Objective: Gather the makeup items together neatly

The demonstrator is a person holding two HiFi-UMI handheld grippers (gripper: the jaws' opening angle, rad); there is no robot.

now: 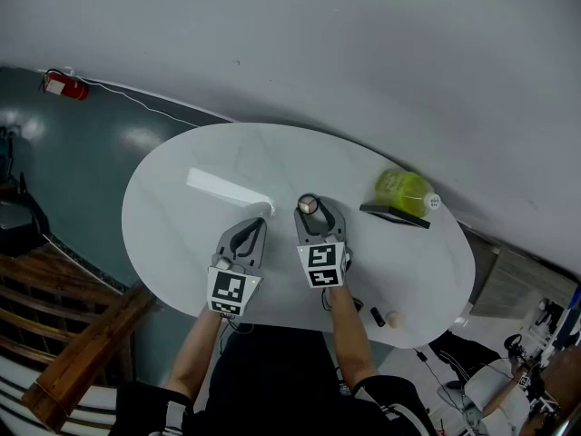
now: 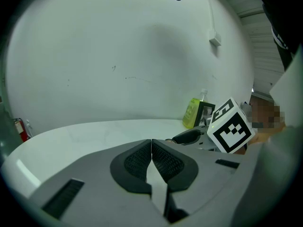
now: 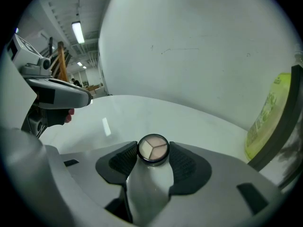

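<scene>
While the left hand-held gripper (image 2: pixel 151 144) sits low over the desk (image 1: pixel 182 216) with its jaws pressed together and nothing between them, the right hand-held gripper (image 1: pixel 311 211) stands just beside it, pointing the same way toward the far edge. Between the right jaws lies a round eyeshadow compact (image 3: pixel 153 149), lid open, three pale shades showing. It rests flat on the desk near the middle, and both pads meet its sides.

Right of the compact, and apart from it, a yellow-green bottle (image 1: pixel 403 192) lies near the far right rim. A flat black case (image 1: pixel 393 214) sits against the bottle's near side. Two small items, one black (image 1: pixel 378 316) and one pale (image 1: pixel 393 319), lie close to the near edge, right of the person's right forearm.

Open white surface spreads from the jaws to the far edge and across the whole left half of the oval top. A narrower strip separates the compact from the bottle and case. Both grippers are well inside the rim; only the two small items sit near a drop.
</scene>
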